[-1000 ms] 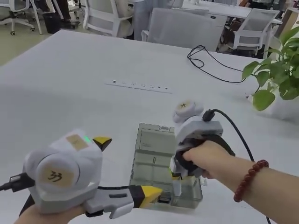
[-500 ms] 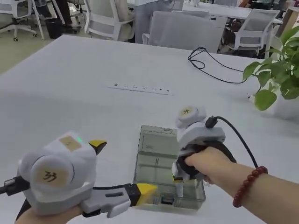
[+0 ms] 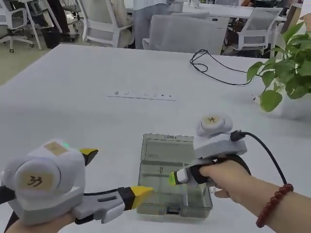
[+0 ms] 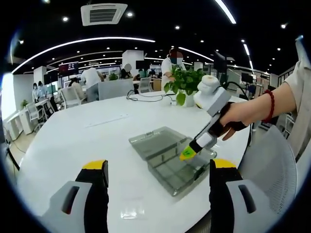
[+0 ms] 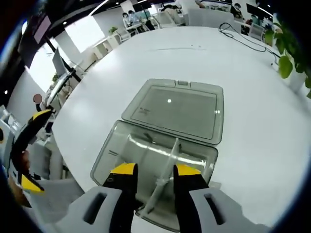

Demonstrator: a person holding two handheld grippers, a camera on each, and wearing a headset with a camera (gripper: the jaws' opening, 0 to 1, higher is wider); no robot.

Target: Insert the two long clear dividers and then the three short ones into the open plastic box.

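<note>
While the right gripper point(image 5: 155, 168) hangs over the near edge of the open plastic box point(image 3: 153, 179) with its jaws set narrow either side of a clear divider point(image 5: 172, 155) that runs crosswise through the base, we cannot tell whether they pinch it or merely flank it. That is where we judge the trouble lies. If the divider is not down in its wall slots, a push from above could tip it sideways or bow it, and clear plastic against clear plastic makes the slots hard to read. We see nothing steadying the box. The left gripper point(image 3: 116, 172) hovers near its left side with jaws spread wide, holding nothing, so on so smooth a top the light box could skid or pivot under a sideways nudge. The lid point(image 3: 167, 147) lies flat open on the far side, and a knock there would shift the whole box. Around it we have a large white table point(image 3: 73, 97), bare but for a flush socket strip point(image 3: 143, 95), a looped black cable point(image 3: 218, 65) and a potted plant point(image 3: 284, 63) at the far right. Beyond stand white office chairs point(image 3: 104, 22), and the left gripper view shows an open-plan office with strip lights and people well away.
</note>
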